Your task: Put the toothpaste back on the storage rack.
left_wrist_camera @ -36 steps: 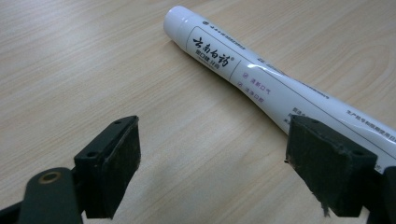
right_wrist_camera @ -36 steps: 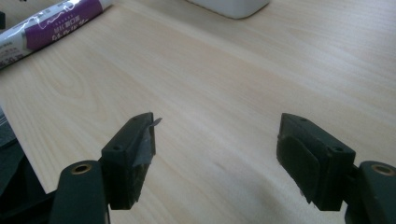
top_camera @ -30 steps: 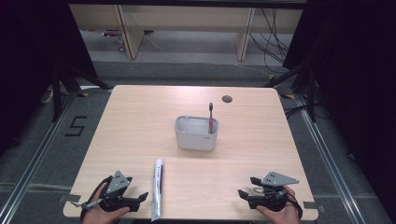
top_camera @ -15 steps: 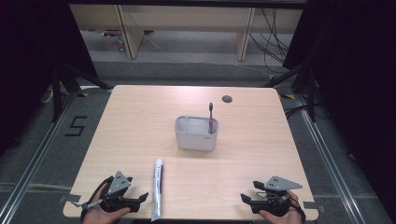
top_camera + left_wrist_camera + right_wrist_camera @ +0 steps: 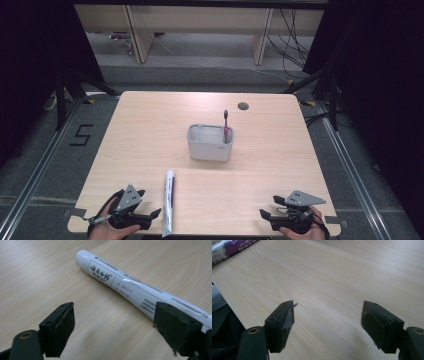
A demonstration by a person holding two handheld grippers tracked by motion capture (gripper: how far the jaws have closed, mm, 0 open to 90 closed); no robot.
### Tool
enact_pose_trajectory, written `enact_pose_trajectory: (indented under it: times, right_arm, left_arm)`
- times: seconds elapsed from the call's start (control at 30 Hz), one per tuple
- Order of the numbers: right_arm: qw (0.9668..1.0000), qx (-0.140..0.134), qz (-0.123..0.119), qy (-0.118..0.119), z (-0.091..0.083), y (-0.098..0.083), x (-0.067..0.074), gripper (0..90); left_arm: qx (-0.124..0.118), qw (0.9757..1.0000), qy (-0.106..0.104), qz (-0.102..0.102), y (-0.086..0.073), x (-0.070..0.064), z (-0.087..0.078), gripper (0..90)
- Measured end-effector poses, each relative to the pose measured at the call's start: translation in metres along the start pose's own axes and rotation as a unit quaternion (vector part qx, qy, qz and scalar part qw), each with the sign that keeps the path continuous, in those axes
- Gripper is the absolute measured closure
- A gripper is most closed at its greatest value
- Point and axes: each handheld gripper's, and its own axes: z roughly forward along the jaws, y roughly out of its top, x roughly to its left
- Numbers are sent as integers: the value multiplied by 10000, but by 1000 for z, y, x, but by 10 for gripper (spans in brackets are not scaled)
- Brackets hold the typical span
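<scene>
High view first: the left gripper sits at the near edge of the table, just left of a white tube that lies flat, running lengthwise from the near edge toward the middle of the table. The tube's capped, rounded end points away from the person; its flat crimped end reaches the table's near edge. A purple band runs along part of its side.

From the left gripper view, the left gripper has its jaws spread wide with nothing between them but bare wood. The tube lies slantwise ahead, and the right-hand jaw in that view covers part of it; whether the pad actually touches the tube is hard to say from this angle.

Over at the near right corner, the right gripper is held low by a hand, well apart from the tube. In the right gripper view the right gripper is also wide open and empty over plain tabletop, with the tube's purple end at the upper left corner.

Near the table's middle stands a grey holder with a toothbrush upright in its right compartment, far from both grippers.
</scene>
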Motion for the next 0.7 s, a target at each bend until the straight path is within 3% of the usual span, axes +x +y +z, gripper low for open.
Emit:
enact_pose_trajectory:
  times: [0.13,0.17,0.3,0.33,0.47,0.63,0.7]
  right_arm:
    - [10000,-32,30,19,0,0,0,276]
    - [10000,-43,38,27,0,1,0,276]
    - [10000,-34,34,30,0,0,0,276]
    - [10000,-40,29,31,0,0,0,276]
    - [10000,-34,64,29,-1,1,1,277]
    - [10000,-39,61,28,-1,1,0,277]
    - [9999,-59,74,40,0,1,0,279]
  left_arm:
    - [70,9991,-67,405,3,-3,1,166]
    - [-12,9992,-117,379,3,-4,1,165]
    - [42,9985,-136,532,4,-4,0,165]
    - [-38,9987,-195,478,4,-5,2,165]
    - [2,9968,-152,790,7,-3,0,166]
    - [-39,9958,-162,905,10,-3,-1,178]
    - [-48,9948,-183,997,10,-3,-2,229]
